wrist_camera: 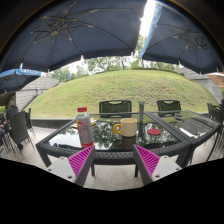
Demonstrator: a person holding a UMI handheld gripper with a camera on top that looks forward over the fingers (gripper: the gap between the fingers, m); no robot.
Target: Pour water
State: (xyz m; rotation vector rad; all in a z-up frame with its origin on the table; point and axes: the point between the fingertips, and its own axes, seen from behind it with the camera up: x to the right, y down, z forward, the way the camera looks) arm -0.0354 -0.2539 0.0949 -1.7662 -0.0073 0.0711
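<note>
A clear bottle (84,127) with a red cap and pale label stands on the glass-topped patio table (110,143), left of centre. A yellow mug (128,127) stands to its right near the middle of the table. My gripper (113,160) is open and empty, well short of the table. Its magenta pads (81,161) show on both fingers, spread wide apart. The bottle and mug lie beyond the fingers, the bottle above the left finger.
A red bowl (154,131) sits right of the mug. Dark wicker chairs (116,106) stand behind the table, more chairs (17,128) at the left. Large umbrellas (90,30) hang overhead. A grassy slope (120,88) rises behind. Paved floor (112,170) lies before the table.
</note>
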